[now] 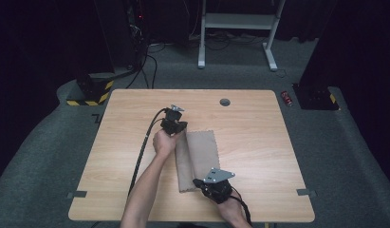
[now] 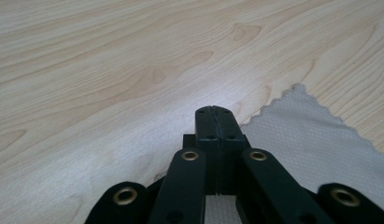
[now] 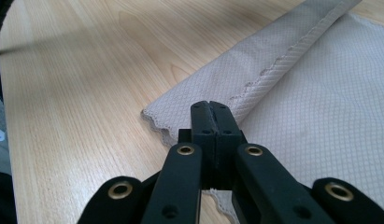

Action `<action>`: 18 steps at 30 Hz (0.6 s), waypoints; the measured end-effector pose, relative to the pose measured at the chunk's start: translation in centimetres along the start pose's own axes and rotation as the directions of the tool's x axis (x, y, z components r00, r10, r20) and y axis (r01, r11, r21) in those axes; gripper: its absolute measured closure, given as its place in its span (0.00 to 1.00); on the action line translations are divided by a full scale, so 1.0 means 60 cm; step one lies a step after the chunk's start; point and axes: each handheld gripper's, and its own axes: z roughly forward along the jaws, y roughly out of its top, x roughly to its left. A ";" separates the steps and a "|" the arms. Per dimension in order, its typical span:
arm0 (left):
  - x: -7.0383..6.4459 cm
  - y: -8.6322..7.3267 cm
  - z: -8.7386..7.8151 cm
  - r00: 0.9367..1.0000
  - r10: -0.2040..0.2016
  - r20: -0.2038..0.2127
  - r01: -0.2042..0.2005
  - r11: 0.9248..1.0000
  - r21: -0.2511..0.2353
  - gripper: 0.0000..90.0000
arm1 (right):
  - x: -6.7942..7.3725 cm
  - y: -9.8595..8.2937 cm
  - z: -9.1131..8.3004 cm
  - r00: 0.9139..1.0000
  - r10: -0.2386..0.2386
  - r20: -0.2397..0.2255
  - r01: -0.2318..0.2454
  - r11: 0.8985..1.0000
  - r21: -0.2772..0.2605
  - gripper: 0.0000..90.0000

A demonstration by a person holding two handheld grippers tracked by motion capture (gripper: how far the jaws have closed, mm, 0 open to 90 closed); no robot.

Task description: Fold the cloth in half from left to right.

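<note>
Wood table (image 1: 259,156), red can (image 1: 287,98).

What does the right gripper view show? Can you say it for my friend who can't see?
The right gripper has its two black jaws pressed shut over the near edge of a beige cloth. One side of the cloth is folded over, and it lies on a light wooden table.

Beige cloth (image 3: 320,116), fine diamond weave; pale wood-grain table (image 1: 259,142); black grippers.
</note>
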 end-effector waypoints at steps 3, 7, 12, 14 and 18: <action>-0.005 0.005 0.002 1.000 0.004 0.002 -0.004 1.000 -0.009 1.00 | -0.002 -0.002 -0.004 1.000 -0.001 0.010 0.001 1.000 -0.002 1.00; -0.010 0.010 0.009 1.000 -0.004 0.014 0.004 1.000 -0.014 1.00 | -0.006 -0.005 -0.012 1.000 0.008 0.026 -0.008 1.000 -0.014 1.00; -0.018 0.012 0.016 1.000 -0.005 0.026 0.005 1.000 -0.016 1.00 | -0.009 -0.012 -0.017 0.999 0.011 0.035 -0.011 1.000 -0.010 1.00; -0.022 0.015 0.020 1.000 0.000 0.029 0.000 1.000 -0.017 1.00 | -0.012 -0.016 -0.021 0.999 0.021 0.039 -0.021 1.000 -0.011 1.00; -0.028 0.020 0.028 0.999 -0.001 0.036 0.001 1.000 -0.011 1.00 | -0.017 -0.017 -0.028 0.998 0.030 0.046 -0.029 0.999 -0.014 1.00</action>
